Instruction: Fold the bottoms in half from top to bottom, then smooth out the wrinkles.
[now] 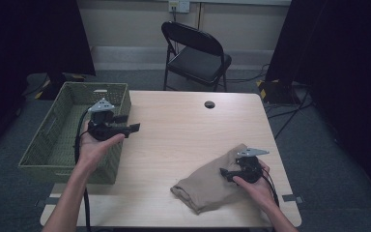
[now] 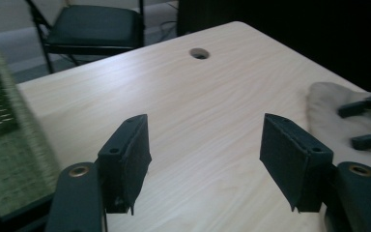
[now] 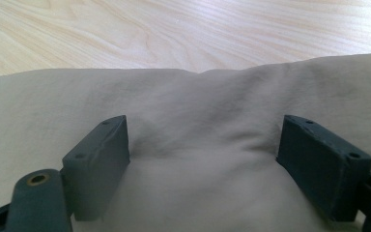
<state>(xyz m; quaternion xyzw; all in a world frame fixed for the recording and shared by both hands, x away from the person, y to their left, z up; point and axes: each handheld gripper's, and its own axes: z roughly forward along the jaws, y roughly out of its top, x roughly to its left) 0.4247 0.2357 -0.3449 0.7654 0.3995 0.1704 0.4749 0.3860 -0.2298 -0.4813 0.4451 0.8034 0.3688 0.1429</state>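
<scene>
The right gripper (image 3: 200,164), jaws wide, presses onto the tan cloth (image 1: 207,186); no grasp is made. The left gripper (image 2: 205,162) waits wide apart, empty. Transfer to the basket (image 1: 43,145) probably remains.

- The cloth (image 3: 212,159) runs past the right gripper view's left, right and bottom edges behind the jaws.
- The basket (image 2: 5,159) left of the left tongs' (image 2: 205,157) jaws is blurred and cut off.
- The right tongs (image 1: 228,175) hide part of the cloth beneath them.
</scene>
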